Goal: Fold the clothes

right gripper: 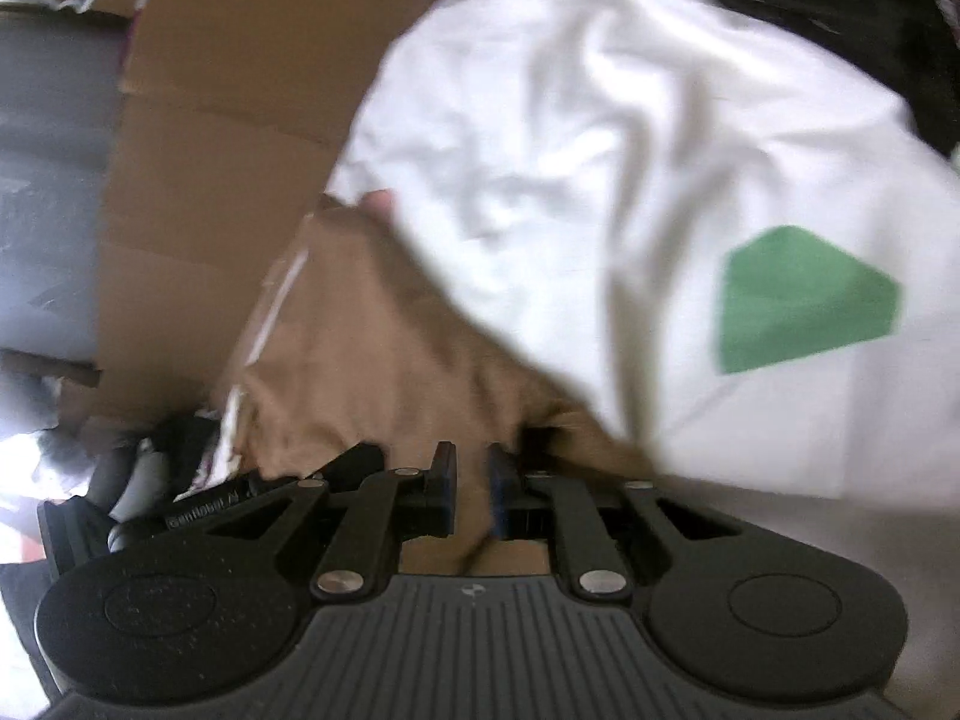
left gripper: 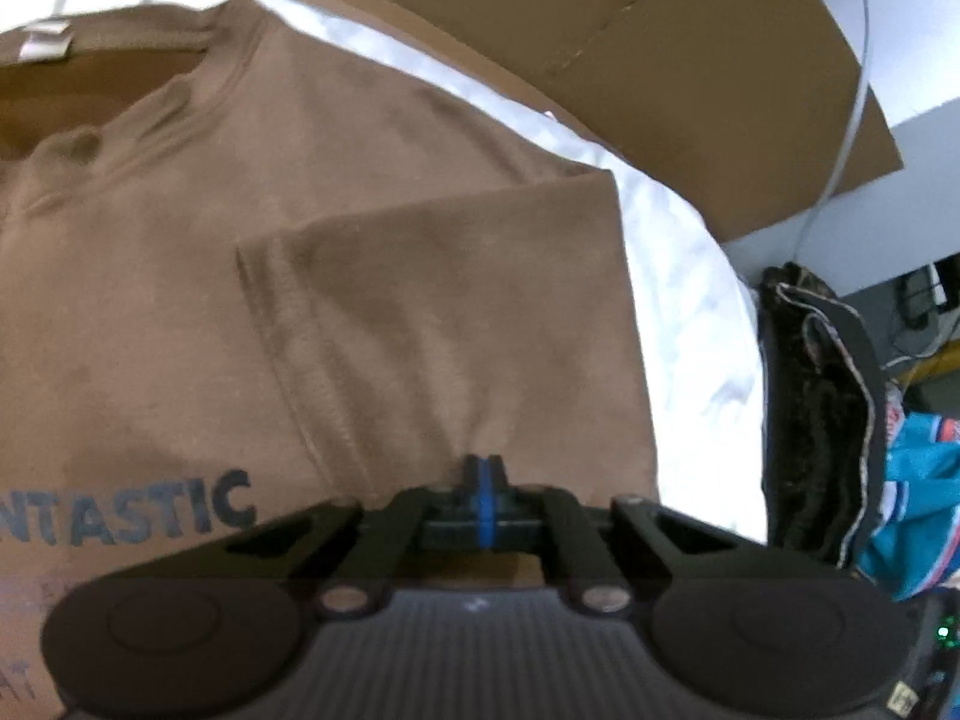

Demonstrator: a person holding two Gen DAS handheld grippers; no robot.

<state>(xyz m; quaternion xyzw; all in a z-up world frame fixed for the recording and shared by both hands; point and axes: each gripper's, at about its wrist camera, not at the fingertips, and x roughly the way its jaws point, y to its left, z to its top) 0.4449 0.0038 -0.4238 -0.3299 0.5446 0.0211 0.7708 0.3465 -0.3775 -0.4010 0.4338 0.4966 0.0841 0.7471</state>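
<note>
Dark printed lettering (left gripper: 162,510) on tan cotton T-shirt (left gripper: 372,276): cut off by left frame edge, only "NTASTIC" readable; fainter lines below it too blurred to read.
White neck label (left gripper: 45,45) above lettering: text illegible.
Right wrist view motion-blurred throughout.
Green print (right gripper: 804,300) on white garment (right gripper: 600,150): edges smeared, motif unidentifiable.
Tan fabric under white garment: mostly covered, extent unknown.
Right gripper (right gripper: 471,480): contact with tan fabric between fingers unclear.
</note>
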